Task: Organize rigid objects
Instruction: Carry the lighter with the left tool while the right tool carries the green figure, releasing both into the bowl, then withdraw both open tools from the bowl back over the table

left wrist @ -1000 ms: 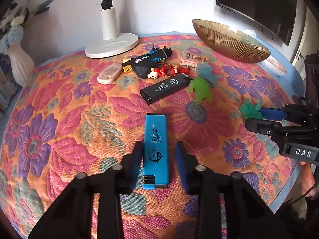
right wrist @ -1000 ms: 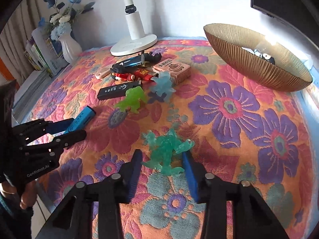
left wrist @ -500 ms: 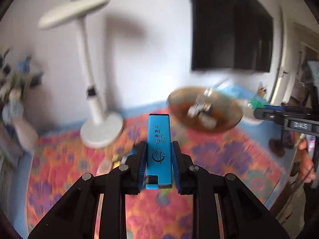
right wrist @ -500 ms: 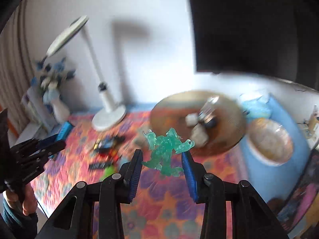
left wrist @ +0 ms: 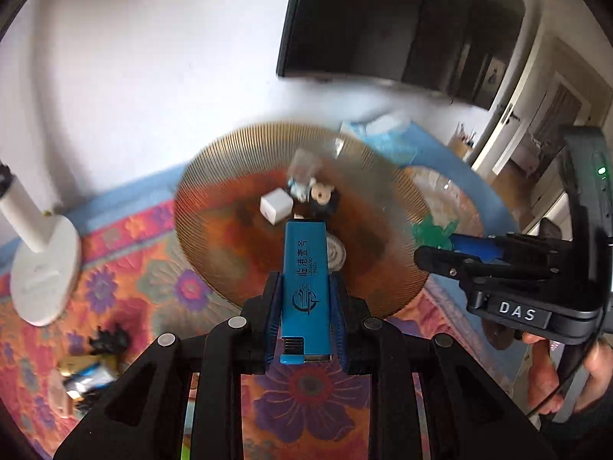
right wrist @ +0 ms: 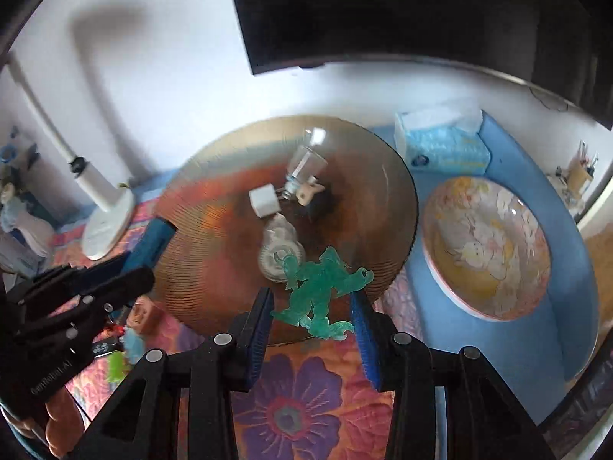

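My left gripper [left wrist: 305, 306] is shut on a blue lighter [left wrist: 305, 283] and holds it above the near rim of a large ribbed amber bowl [left wrist: 214, 241]. My right gripper [right wrist: 312, 314] is shut on a translucent green toy figure [right wrist: 320, 291], held over the bowl's near rim [right wrist: 191, 283]. The bowl holds a white cube [right wrist: 263, 201], a small glass bottle [right wrist: 304, 165] and other small items. The right gripper [left wrist: 440, 253] shows at the right of the left wrist view. The left gripper [right wrist: 126, 268] shows at the left of the right wrist view.
A white lamp base [left wrist: 42, 268] stands left of the bowl. Small toys and a black lighter [right wrist: 103, 347] lie on the floral cloth at the lower left. A patterned plate [right wrist: 486, 245] and a tissue box [right wrist: 440, 142] sit on the blue table right of the bowl.
Both grippers closed on their objects, lifted them off the cloth, and have carried them over to the bowl, dropping closer to it in the last half second.
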{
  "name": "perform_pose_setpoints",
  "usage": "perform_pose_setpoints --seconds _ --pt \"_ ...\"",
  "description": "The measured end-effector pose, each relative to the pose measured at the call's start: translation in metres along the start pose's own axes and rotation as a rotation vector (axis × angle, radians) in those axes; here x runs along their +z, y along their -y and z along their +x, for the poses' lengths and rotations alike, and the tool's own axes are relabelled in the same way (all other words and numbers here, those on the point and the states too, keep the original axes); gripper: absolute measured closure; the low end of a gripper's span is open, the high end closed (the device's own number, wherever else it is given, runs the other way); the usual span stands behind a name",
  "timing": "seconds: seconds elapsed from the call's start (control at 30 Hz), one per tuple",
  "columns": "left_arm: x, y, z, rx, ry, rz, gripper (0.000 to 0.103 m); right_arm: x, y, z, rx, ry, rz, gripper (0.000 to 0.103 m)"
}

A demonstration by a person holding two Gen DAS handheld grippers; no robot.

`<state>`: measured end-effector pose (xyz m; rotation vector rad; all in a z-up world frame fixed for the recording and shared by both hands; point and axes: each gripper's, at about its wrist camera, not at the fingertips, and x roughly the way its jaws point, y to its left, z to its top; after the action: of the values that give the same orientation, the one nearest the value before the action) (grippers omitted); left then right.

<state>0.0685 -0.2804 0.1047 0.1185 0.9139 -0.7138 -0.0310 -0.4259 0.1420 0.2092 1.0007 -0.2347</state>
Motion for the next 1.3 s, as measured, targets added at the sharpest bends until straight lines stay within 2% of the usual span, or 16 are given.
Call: perform_pose_setpoints --seconds 0.07,0.1,0.13,0.17,0.27,0.4,0.5,0.53,0.6,0.67,0.7,0.87,0.97,1.03,1.1,1.3 --pt "0.002 0.002 0.007 0.003 -0.019 -0.013 0.077 0.006 0.003 0.006 -0.013 -0.014 0.012 0.061" --pt "0.004 0.006 0.003 0.009 0.001 -0.009 0.057 0.01 0.006 0.006 -0.041 -0.004 0.024 0.052" --pt "0.006 0.005 -0.002 0.038 0.022 -0.01 0.048 0.011 0.012 0.001 -0.067 0.027 0.039 0.047" --pt "0.006 0.003 -0.013 0.062 0.057 -0.013 0.041 0.011 0.018 -0.005 -0.076 0.061 0.054 0.047" --pt "-0.002 -0.009 -0.06 0.081 0.156 -0.023 0.038 0.004 0.029 -0.03 -0.032 0.142 0.102 0.047" --pt "-0.018 -0.036 -0.125 0.108 0.276 -0.051 0.027 -0.011 0.006 -0.056 0.009 0.195 0.068 0.046" --pt "-0.04 -0.056 -0.18 0.173 0.349 -0.079 0.02 -0.026 -0.035 -0.073 0.155 0.216 -0.009 0.044" --pt "-0.047 -0.063 -0.193 0.187 0.366 -0.088 0.017 -0.03 -0.048 -0.077 0.195 0.222 -0.034 0.039" --pt "-0.071 -0.079 -0.221 0.233 0.407 -0.121 0.004 -0.045 -0.085 -0.086 0.282 0.248 -0.116 0.033" --pt "-0.095 -0.096 -0.233 0.287 0.428 -0.158 0.001 -0.063 -0.115 -0.082 0.318 0.262 -0.193 0.021" --pt "-0.106 -0.106 -0.231 0.318 0.419 -0.182 0.001 -0.074 -0.132 -0.075 0.322 0.264 -0.233 0.016" --pt "-0.169 -0.161 -0.172 0.468 0.274 -0.253 0.002 -0.123 -0.172 -0.009 0.33 0.196 -0.325 0.015" --pt "-0.195 -0.18 -0.142 0.467 0.205 -0.267 0.003 -0.14 -0.174 0.022 0.348 0.171 -0.332 0.015" --pt "-0.205 -0.184 -0.132 0.451 0.197 -0.27 0.003 -0.142 -0.172 0.031 0.329 0.142 -0.329 0.015" --pt "-0.205 -0.184 -0.126 0.447 0.166 -0.264 0.003 -0.142 -0.169 0.029 0.339 0.169 -0.318 0.015" --pt "-0.209 -0.177 -0.128 0.424 0.184 -0.256 0.003 -0.138 -0.162 0.038 0.336 0.131 -0.26 0.015"
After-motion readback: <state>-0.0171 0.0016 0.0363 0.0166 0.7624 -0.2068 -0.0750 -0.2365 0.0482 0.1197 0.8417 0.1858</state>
